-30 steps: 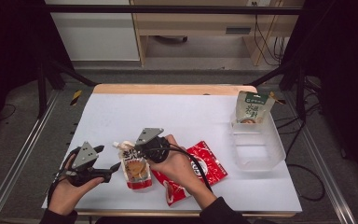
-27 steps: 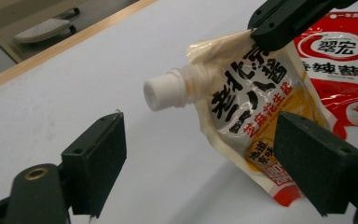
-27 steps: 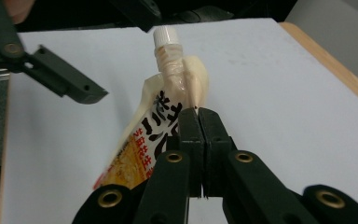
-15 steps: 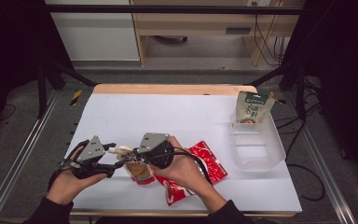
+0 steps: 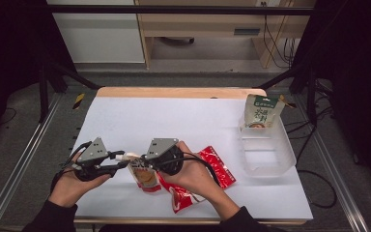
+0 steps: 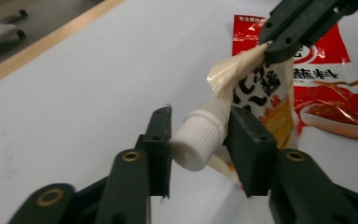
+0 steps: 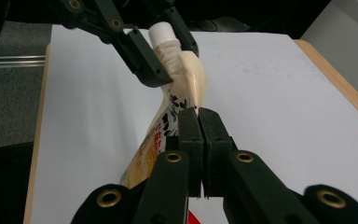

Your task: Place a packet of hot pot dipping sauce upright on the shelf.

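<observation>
- High view: near the front edge of the white tabletop (image 5: pixel 174 116), the left gripper (image 5: pixel 107 163) and the right gripper (image 5: pixel 147 162) meet over a spouted pouch (image 5: pixel 144 176). The pouch lies partly over a red sachet (image 5: pixel 212 166), which rests flat under the person's right hand (image 5: pixel 193 176). Well apart, at the right side, a clear plastic bin (image 5: pixel 268 157) holds a green-and-white packet (image 5: pixel 261 111) standing against its far wall.
- Left gripper view: the left gripper (image 6: pixel 198 140) has its jaws narrowed around the white screw cap (image 6: pixel 198 140) of the pouch, one jaw on each side and both touching it. The pouch (image 6: pixel 261 98) hangs tilted from the cap, lifted off the tabletop at this end. The right gripper's jaws pinch its upper corner, with the red sachet (image 6: pixel 326 88) behind.
- Right gripper view: the right gripper (image 7: pixel 199 116) has its jaws pressed nearly together, clamping the thin top edge of the pouch (image 7: pixel 168 121). Just beyond, the left gripper's jaws flank the ribbed white cap (image 7: pixel 163 35).
</observation>
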Action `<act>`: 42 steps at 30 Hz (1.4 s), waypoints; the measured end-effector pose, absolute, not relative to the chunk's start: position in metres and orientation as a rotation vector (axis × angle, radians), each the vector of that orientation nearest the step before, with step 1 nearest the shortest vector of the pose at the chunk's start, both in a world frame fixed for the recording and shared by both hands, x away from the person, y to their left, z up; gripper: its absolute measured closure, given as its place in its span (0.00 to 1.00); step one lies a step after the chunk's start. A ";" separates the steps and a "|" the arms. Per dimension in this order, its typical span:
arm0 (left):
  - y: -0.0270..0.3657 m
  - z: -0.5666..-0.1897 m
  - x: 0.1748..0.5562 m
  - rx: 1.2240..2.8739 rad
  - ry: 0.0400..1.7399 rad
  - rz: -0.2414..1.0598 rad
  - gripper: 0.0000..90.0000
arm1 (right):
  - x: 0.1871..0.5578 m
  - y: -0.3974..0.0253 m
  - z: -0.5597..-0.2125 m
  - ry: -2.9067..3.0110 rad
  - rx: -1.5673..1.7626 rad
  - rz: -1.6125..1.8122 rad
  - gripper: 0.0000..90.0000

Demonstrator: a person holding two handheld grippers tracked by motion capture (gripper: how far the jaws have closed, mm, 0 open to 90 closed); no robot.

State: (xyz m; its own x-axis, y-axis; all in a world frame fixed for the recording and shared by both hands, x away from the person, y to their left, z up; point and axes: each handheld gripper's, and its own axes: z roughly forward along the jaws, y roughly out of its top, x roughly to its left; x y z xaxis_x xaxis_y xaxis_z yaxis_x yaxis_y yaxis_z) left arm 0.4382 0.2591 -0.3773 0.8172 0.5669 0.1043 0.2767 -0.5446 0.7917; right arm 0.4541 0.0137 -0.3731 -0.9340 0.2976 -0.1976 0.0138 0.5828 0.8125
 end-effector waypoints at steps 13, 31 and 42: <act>0.246 -0.354 0.437 2.225 0.564 0.385 0.80 | 0.458 -0.001 -0.368 2.503 0.336 1.293 0.99; 0.202 -0.306 0.453 2.298 0.385 0.384 0.82 | 0.466 -0.036 -0.330 2.513 0.347 1.220 0.81; 0.180 -0.306 0.464 2.303 0.323 0.382 0.82 | 0.475 -0.056 -0.303 2.547 0.273 0.915 0.37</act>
State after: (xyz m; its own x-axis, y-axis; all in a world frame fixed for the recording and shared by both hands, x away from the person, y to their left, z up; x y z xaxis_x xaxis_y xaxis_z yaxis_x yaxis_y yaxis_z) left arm 0.4636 0.1796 -0.3056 0.9231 0.3432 0.1736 0.1142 -0.6756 0.7284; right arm 0.4754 -0.0556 -0.3029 -0.8931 0.3175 -0.3188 0.0421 0.7643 0.6435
